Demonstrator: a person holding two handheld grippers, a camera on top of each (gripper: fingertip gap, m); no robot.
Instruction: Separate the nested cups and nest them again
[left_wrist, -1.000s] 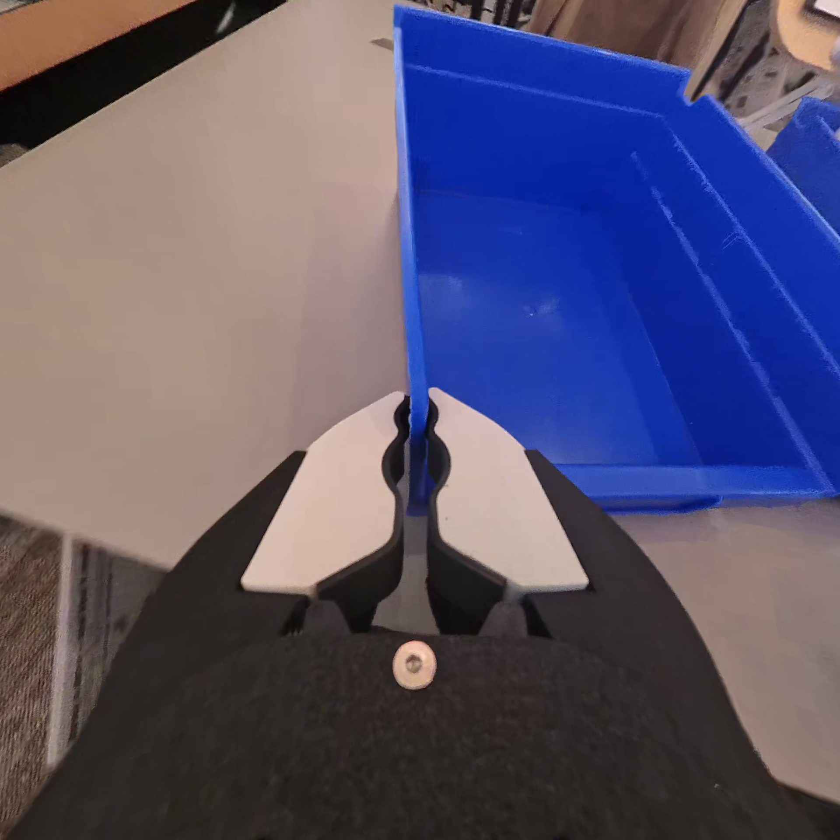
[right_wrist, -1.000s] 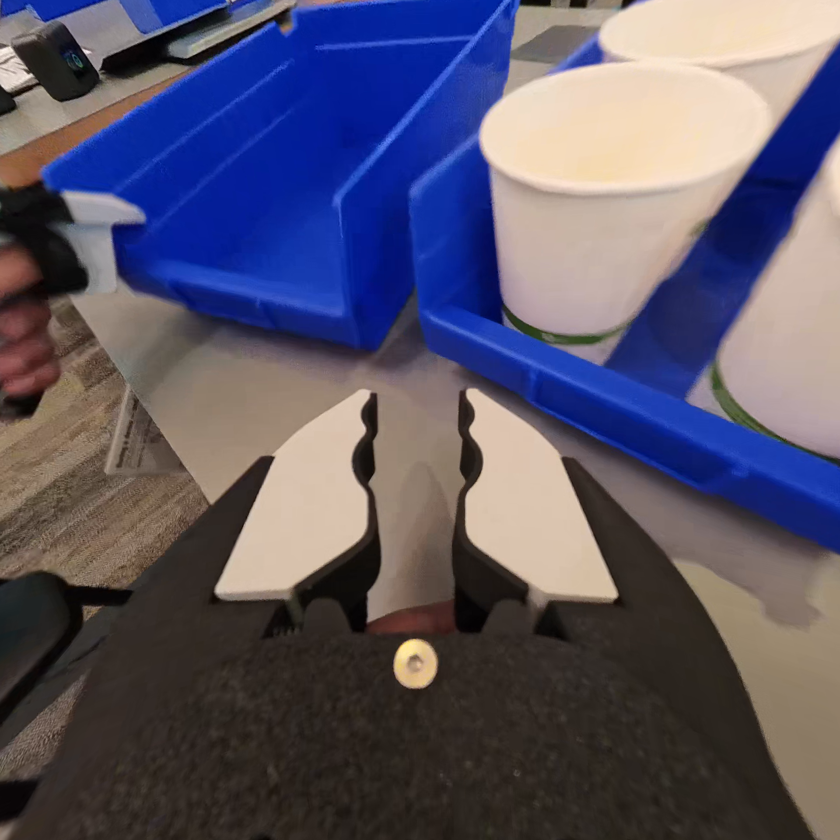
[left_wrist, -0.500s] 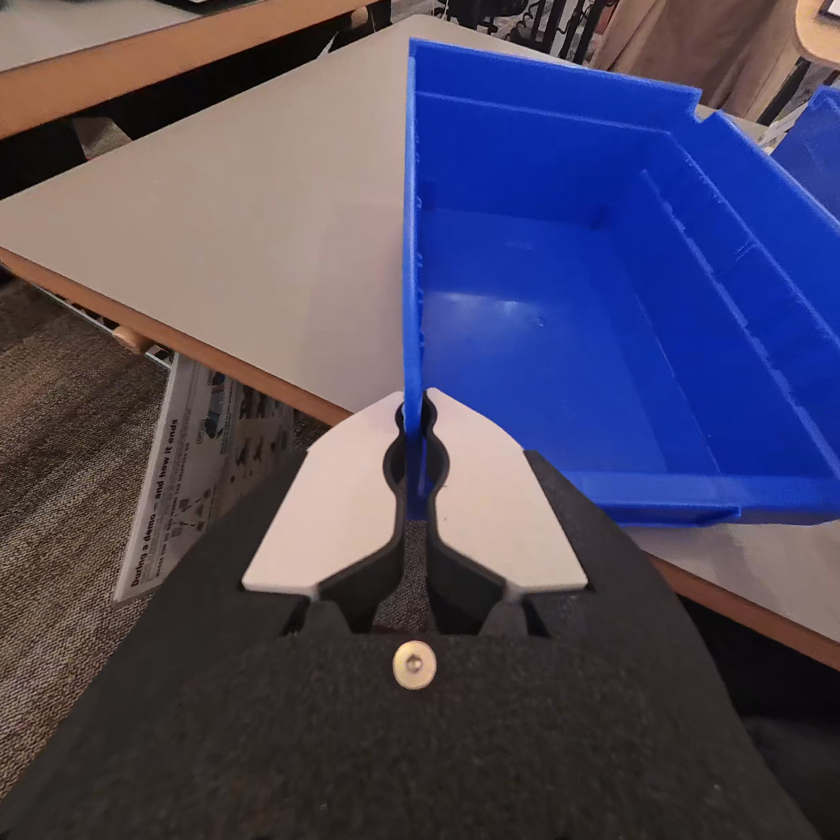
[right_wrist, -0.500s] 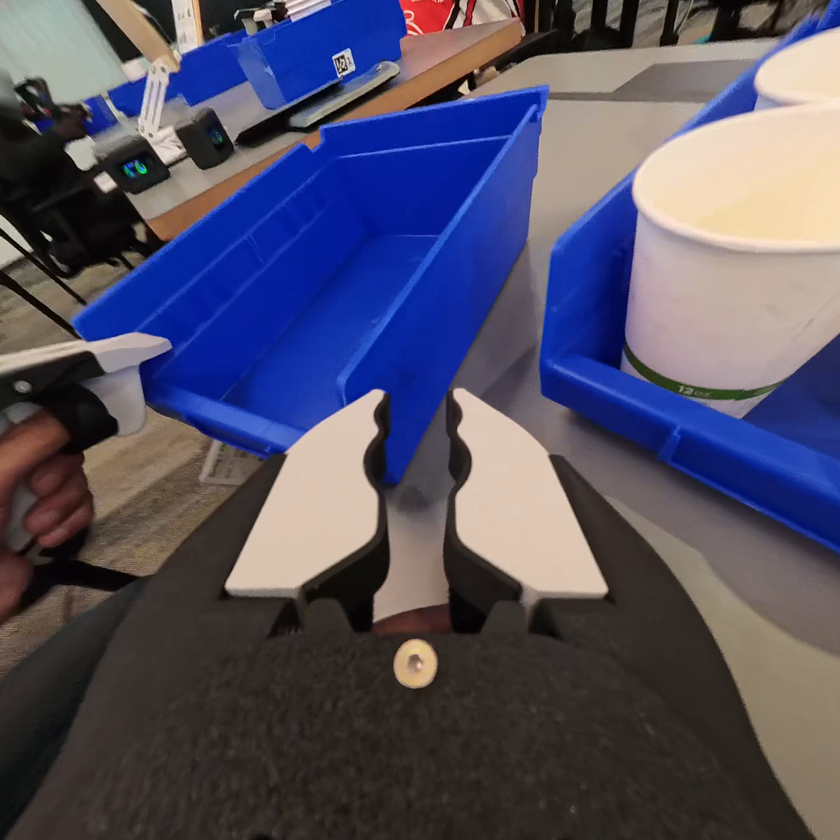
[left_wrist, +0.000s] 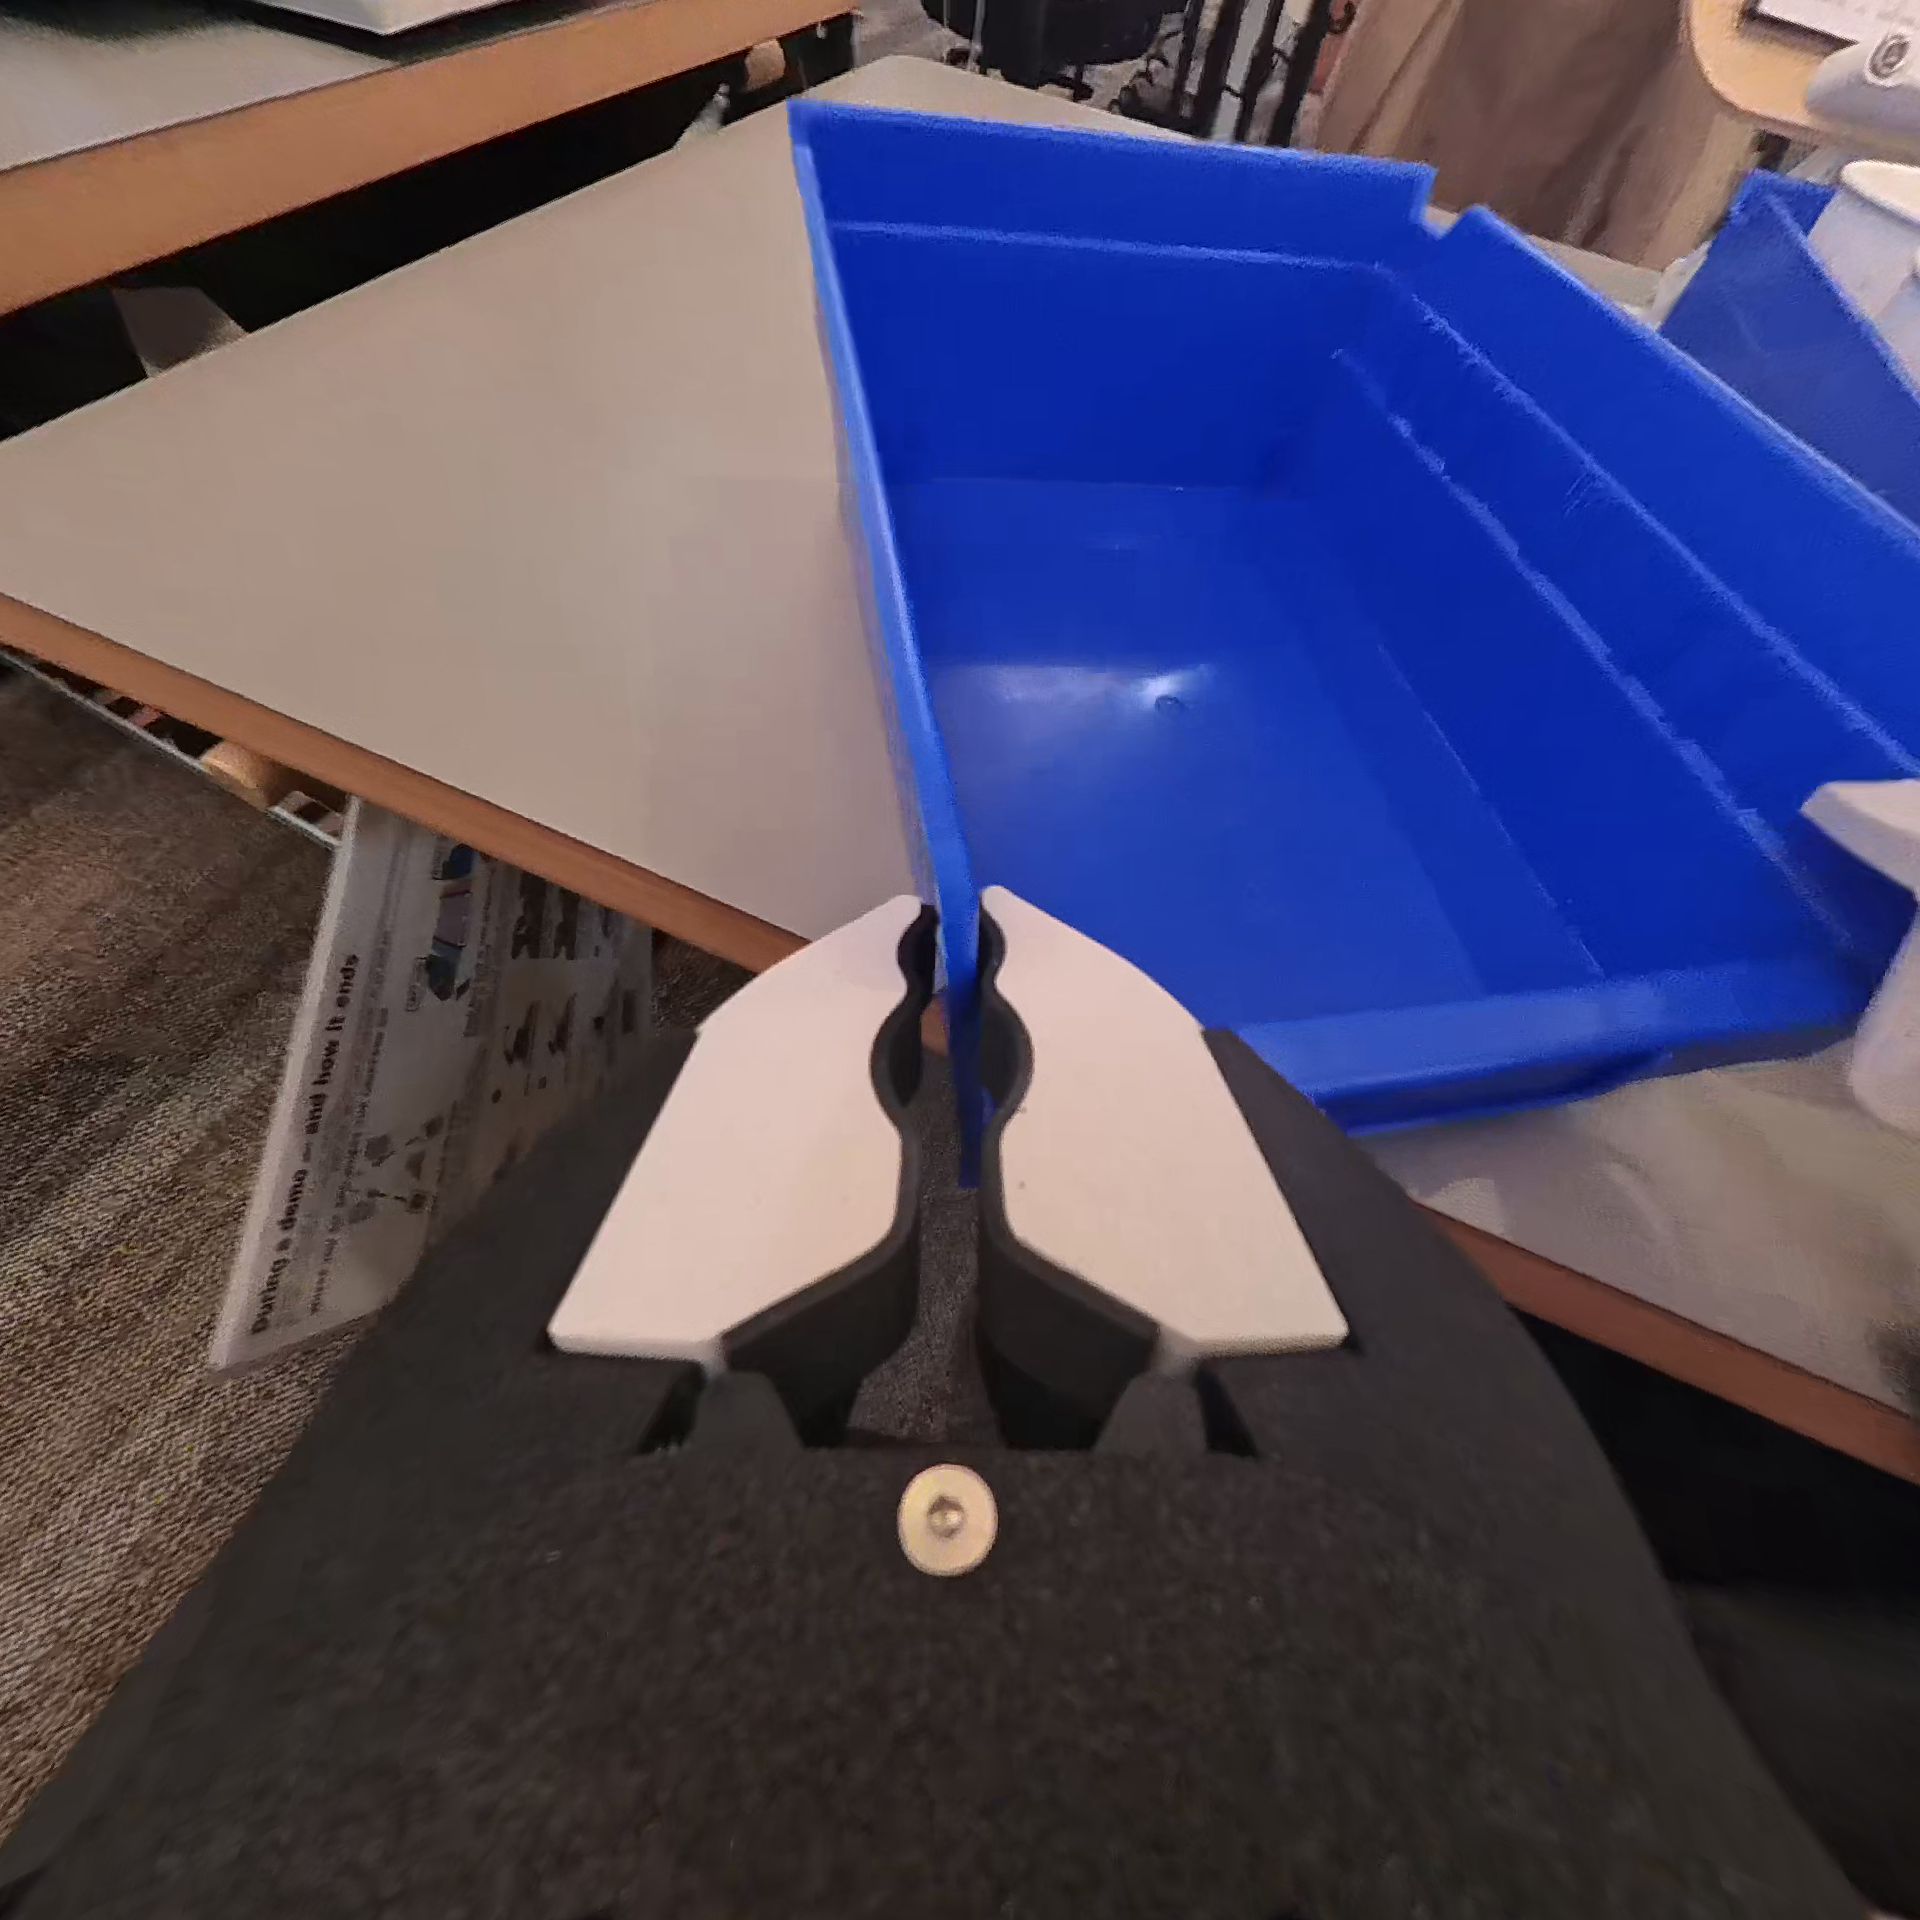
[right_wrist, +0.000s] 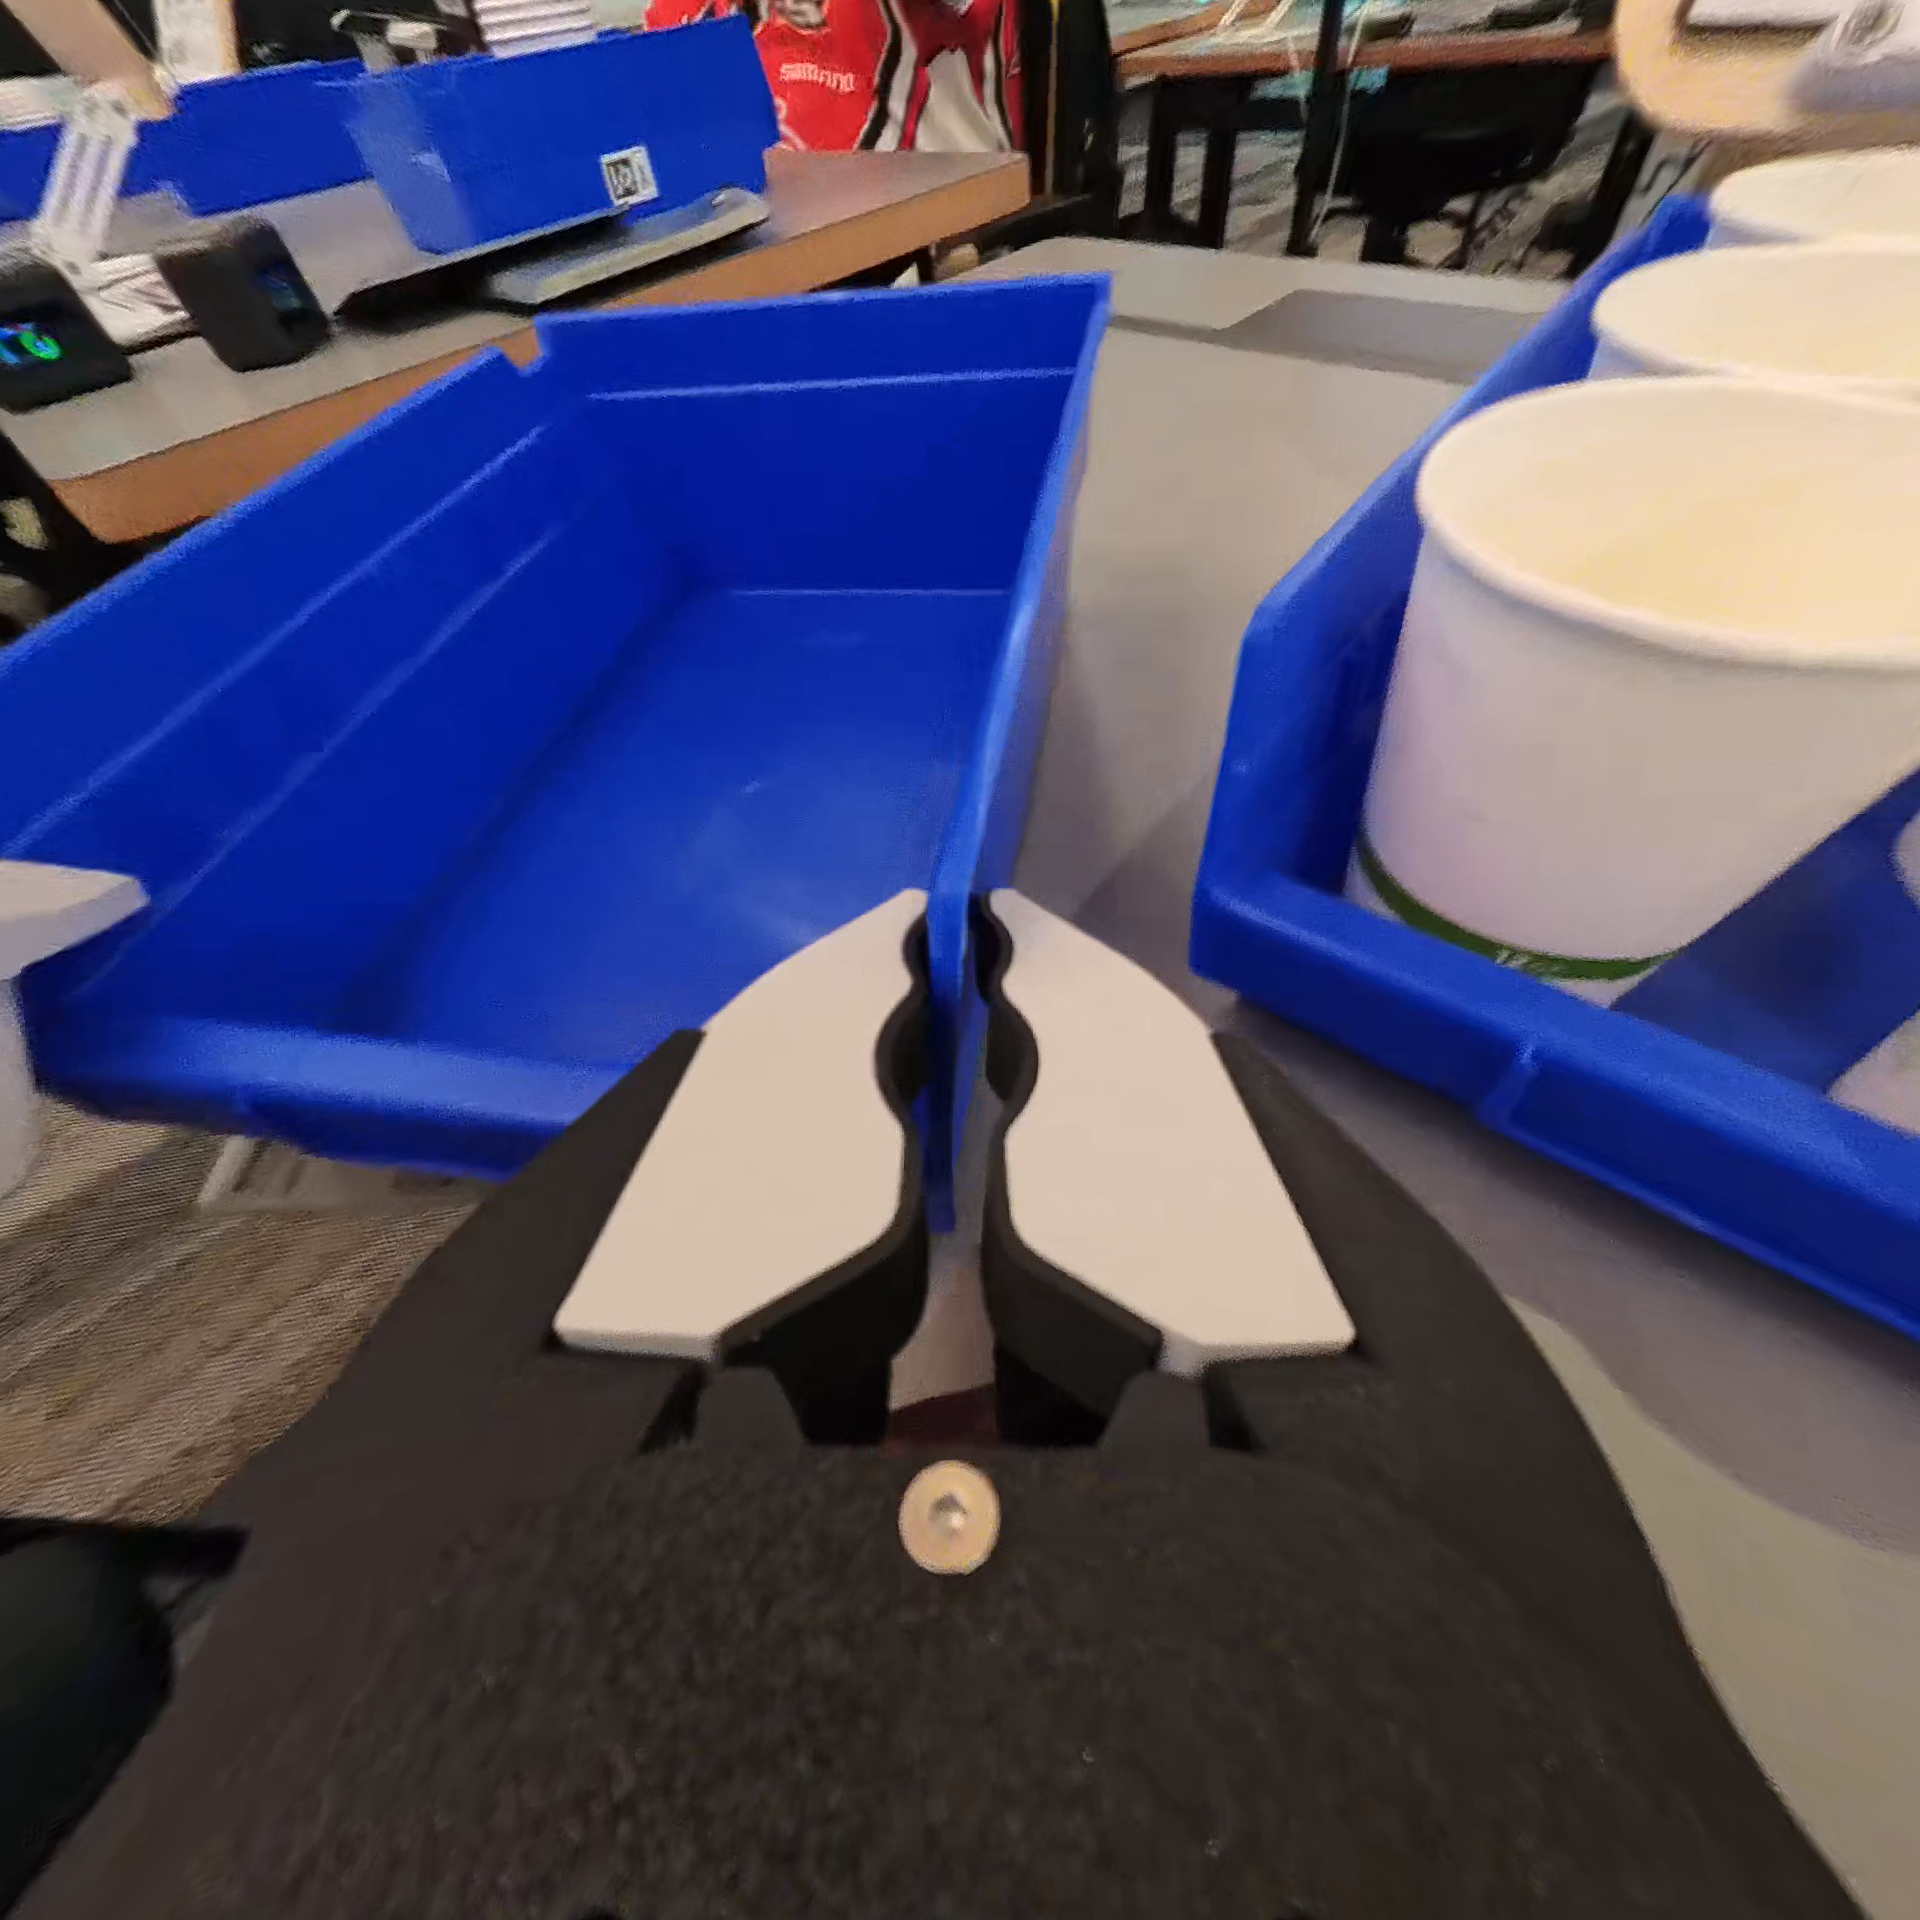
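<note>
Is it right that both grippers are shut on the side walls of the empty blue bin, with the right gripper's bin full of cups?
Not quite: the gripped blue bin is empty in the right wrist view. The cups stand in the neighbouring bin. Left gripper and right gripper are both shut on its walls.

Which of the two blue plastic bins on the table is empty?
The wider blue plastic bin that both grippers clamp by its side walls is empty. The narrower blue bin to its right holds white paper cups.

cups (right_wrist: 1662, 665) cut off at right edge (background blurred).
</note>
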